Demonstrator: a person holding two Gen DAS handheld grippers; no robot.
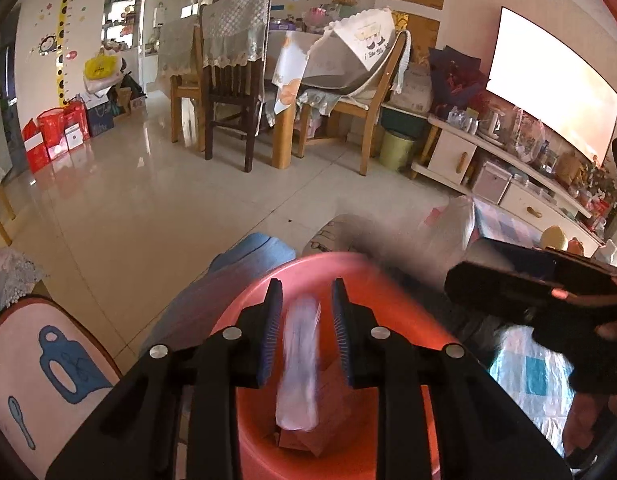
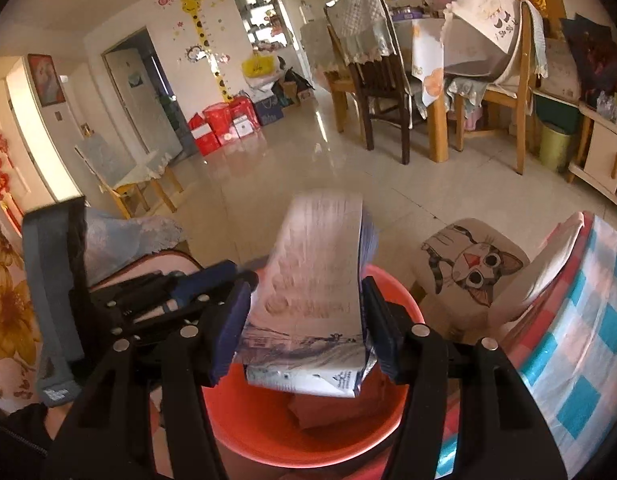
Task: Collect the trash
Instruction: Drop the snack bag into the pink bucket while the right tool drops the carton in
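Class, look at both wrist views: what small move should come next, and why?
Probably open the right gripper fully: its carton already hangs over the red bin, so it should drop in beside the trash already there.

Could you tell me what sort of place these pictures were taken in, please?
Most likely a home's combined living and dining room: a cloth-covered dining table with wooden chairs, a television on a low white cabinet, and a giraffe height chart on the wall.

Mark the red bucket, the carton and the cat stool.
red bucket (image 2: 268,432), right wrist view, inner wall.
carton (image 2: 308,280), right wrist view, broad front face.
cat stool (image 2: 474,266), right wrist view, printed seat.
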